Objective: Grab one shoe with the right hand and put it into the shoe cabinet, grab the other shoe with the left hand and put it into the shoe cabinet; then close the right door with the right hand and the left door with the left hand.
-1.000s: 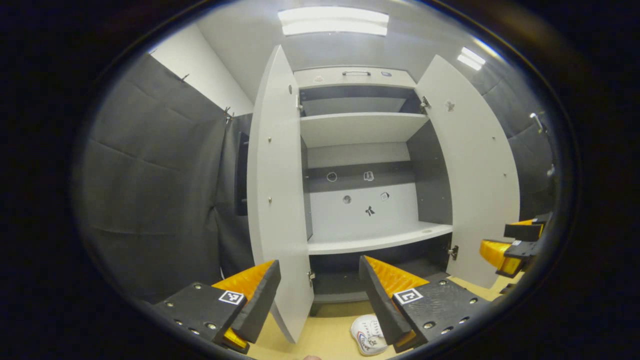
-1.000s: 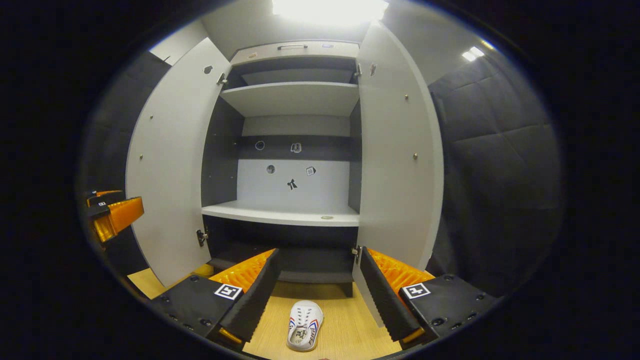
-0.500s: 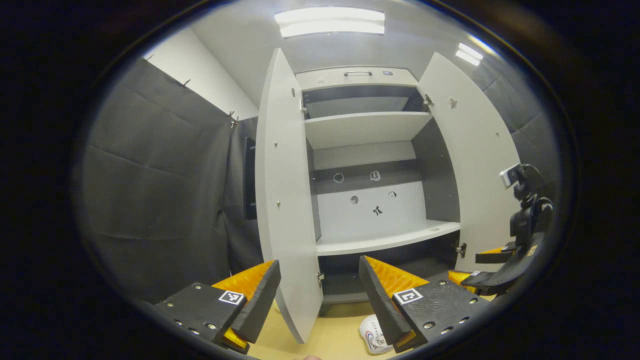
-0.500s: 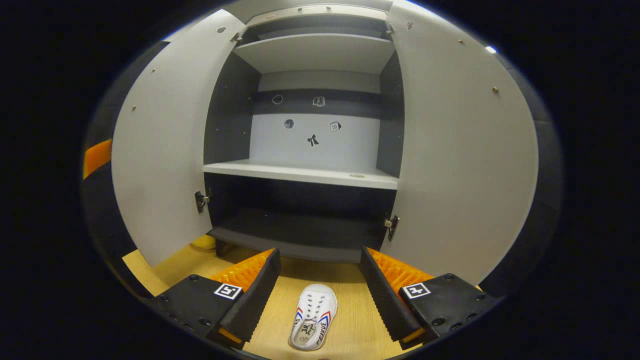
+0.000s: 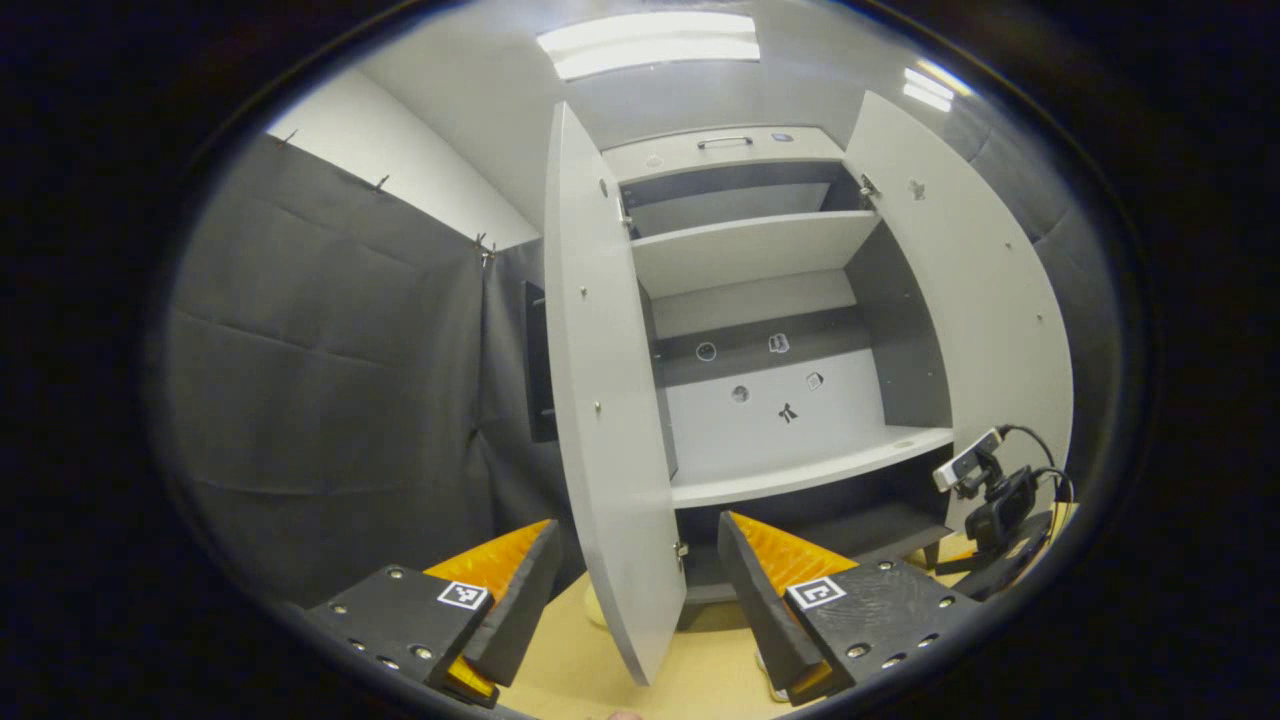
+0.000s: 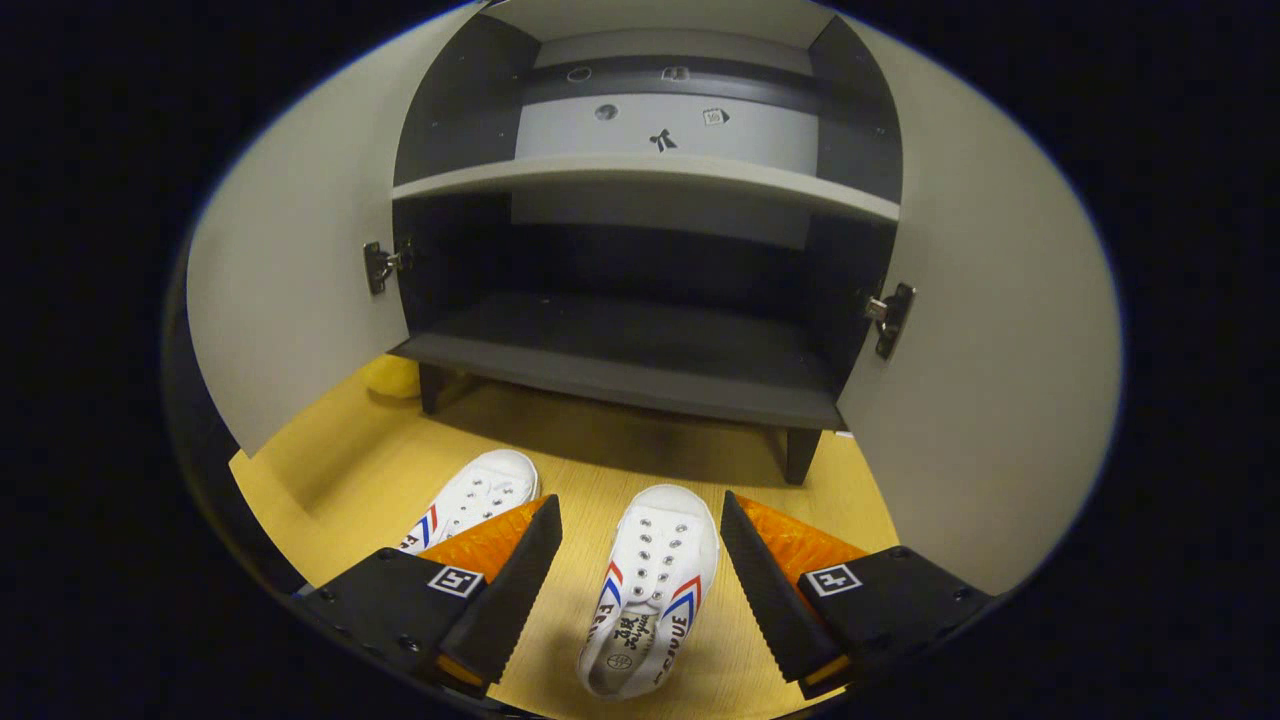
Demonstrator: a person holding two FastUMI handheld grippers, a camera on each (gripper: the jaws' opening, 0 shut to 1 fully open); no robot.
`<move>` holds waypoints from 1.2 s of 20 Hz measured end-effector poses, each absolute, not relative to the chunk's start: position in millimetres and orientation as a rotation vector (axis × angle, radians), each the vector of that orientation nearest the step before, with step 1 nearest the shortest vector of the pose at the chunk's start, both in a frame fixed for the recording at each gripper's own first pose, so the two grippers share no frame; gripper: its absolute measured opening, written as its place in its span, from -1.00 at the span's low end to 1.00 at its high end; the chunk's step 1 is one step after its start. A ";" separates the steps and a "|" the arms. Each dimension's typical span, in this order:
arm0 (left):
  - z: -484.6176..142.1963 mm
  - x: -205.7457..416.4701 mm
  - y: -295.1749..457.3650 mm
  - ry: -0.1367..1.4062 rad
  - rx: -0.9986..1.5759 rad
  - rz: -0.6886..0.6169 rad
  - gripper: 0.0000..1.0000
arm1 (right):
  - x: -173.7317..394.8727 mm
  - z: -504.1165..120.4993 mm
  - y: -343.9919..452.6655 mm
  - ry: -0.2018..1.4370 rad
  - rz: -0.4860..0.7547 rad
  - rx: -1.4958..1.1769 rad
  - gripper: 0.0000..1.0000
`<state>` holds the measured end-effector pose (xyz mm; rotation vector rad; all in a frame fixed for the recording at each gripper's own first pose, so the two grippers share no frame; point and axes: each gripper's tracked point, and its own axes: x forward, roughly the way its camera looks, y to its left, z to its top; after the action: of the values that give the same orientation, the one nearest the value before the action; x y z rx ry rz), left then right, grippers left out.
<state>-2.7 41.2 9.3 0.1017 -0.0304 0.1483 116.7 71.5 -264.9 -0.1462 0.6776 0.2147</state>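
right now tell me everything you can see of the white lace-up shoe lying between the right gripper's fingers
The white canvas-looking shoe lies upright on its sole on the yellow wood-look floor, toe toward the open grey shoe cabinet. It has rows of eyelets, red and blue chevron stripes on both sides and dark print inside. The right gripper straddles it, open, fingers apart from it. A second white shoe lies beside it.

Ceiling light panels (image 5: 648, 42) glare white at the top of the left gripper view, washing the open shoe cabinet (image 5: 760, 250) in even, cool light. The right gripper view is dimmer and warmer: the cabinet's lowest compartment (image 6: 640, 290) sits in deep shadow, which spills onto the floor (image 6: 600, 450). Fisheye distortion bows the doors; focus stays sharp.
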 end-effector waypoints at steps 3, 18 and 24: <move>4.4 -0.9 45.7 -0.015 0.104 0.163 0.84 | 112.0 -294.2 79.3 0.757 0.235 -0.153 1.00; -1.5 -9.5 48.8 -0.005 0.094 0.184 0.82 | 104.8 -358.3 72.7 0.944 0.155 -0.239 -0.34; -1.3 -7.5 40.7 -0.010 0.089 0.147 0.82 | 104.1 -347.3 70.3 0.934 0.200 -0.168 -0.96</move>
<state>-7.5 40.7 -1.3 0.0893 -0.0104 0.1468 104.1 70.3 -347.3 -0.1683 0.9339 0.2001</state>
